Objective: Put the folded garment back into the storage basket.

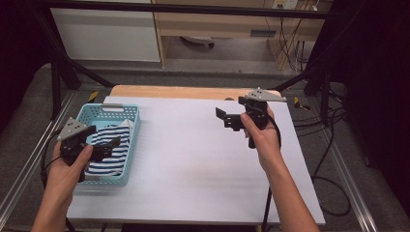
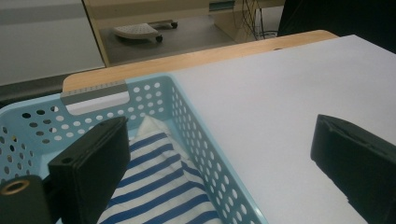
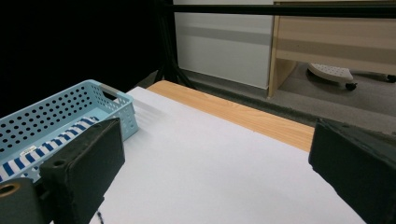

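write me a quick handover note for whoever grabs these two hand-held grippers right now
Left hand-held gripper: open, holding nothing, at the right rim of the blue basket, one jaw over the cloth, the other over the table.
Right hand-held gripper: open and empty, above the white table at its far right, jaws pointing left toward the basket.
Striped cloth: blue and white, lying folded inside the basket at the table's left edge.
Done: the cloth sits in the basket.
Left: likely nothing but backing both grippers away, unless the cloth is meant to come out; in that case the left gripper is the one placed to take it.
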The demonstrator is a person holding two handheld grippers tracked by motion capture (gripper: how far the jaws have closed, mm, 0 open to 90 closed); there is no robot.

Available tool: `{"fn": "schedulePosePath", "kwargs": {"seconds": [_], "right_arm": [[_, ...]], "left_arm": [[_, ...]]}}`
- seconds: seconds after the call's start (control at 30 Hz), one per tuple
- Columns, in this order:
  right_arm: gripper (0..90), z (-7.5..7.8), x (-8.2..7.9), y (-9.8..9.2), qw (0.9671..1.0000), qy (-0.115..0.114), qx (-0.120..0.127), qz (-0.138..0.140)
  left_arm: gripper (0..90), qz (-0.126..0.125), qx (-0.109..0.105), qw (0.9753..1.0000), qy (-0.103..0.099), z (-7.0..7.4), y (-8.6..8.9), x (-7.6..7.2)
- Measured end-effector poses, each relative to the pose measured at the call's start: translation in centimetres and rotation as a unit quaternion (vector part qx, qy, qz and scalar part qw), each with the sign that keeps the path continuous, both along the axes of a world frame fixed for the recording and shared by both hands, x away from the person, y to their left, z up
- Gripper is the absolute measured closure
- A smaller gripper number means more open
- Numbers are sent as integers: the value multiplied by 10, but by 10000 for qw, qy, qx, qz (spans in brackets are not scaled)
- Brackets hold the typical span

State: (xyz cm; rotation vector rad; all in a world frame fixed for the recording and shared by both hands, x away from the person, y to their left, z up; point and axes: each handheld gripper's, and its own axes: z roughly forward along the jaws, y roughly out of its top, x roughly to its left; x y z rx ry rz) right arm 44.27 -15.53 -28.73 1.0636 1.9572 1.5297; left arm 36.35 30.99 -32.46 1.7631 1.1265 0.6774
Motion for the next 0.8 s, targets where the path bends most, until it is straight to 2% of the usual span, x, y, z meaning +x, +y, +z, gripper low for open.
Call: {"fn": "schedulePosePath", "kwargs": {"seconds": [0.4, 0.8], "right_arm": [[40, -7, -9, -26, 9999, 14, -18, -156], [40, -16, -21, -56, 9992, -20, 92, -393]], "left_arm": [[43, -47, -32, 10000, -40, -2, -1, -2], [44, -41, -42, 10000, -45, -5, 0, -2]]}}
